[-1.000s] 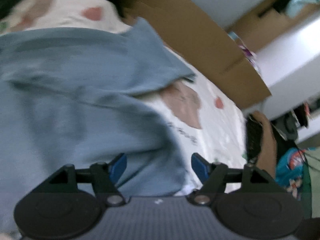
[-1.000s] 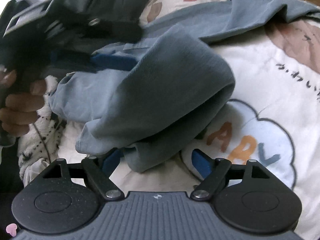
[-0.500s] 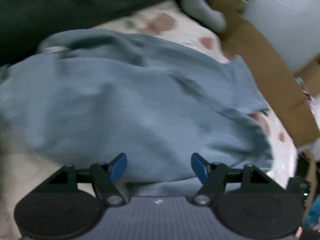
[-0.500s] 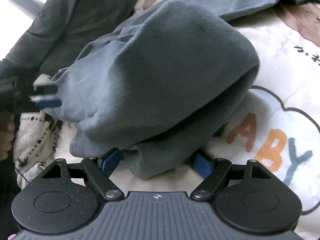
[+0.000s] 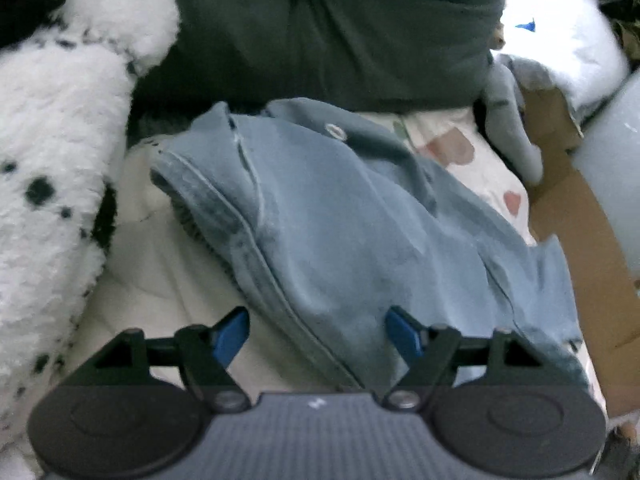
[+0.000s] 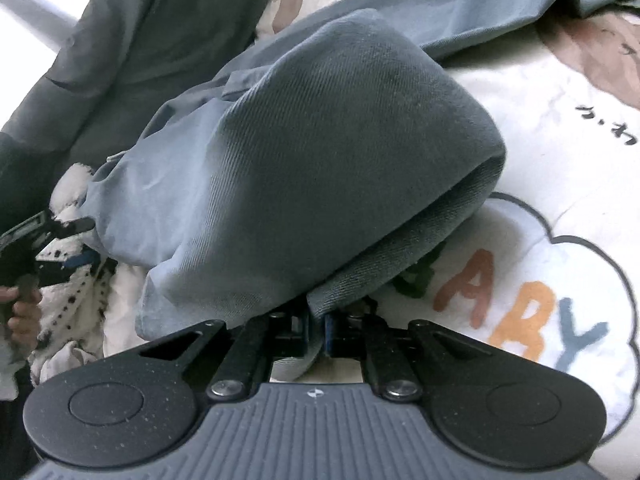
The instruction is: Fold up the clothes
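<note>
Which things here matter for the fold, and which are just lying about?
For the job:
blue garment, its hem pinched in the shut right gripper
left gripper, open over the garment's edge

Lying about:
spotted plush
dark green fabric
printed sheet
cardboard

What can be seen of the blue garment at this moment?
The blue garment is soft, faded blue-grey twill-like cloth, rumpled and doubled over into a thick rounded fold. It lies on a white printed sheet. The left wrist view shows stitched seams, a hem and a small round snap or button. The right gripper is shut on its near edge; the left gripper is open with the cloth between its fingers. A dark garment lies beyond it.
</note>
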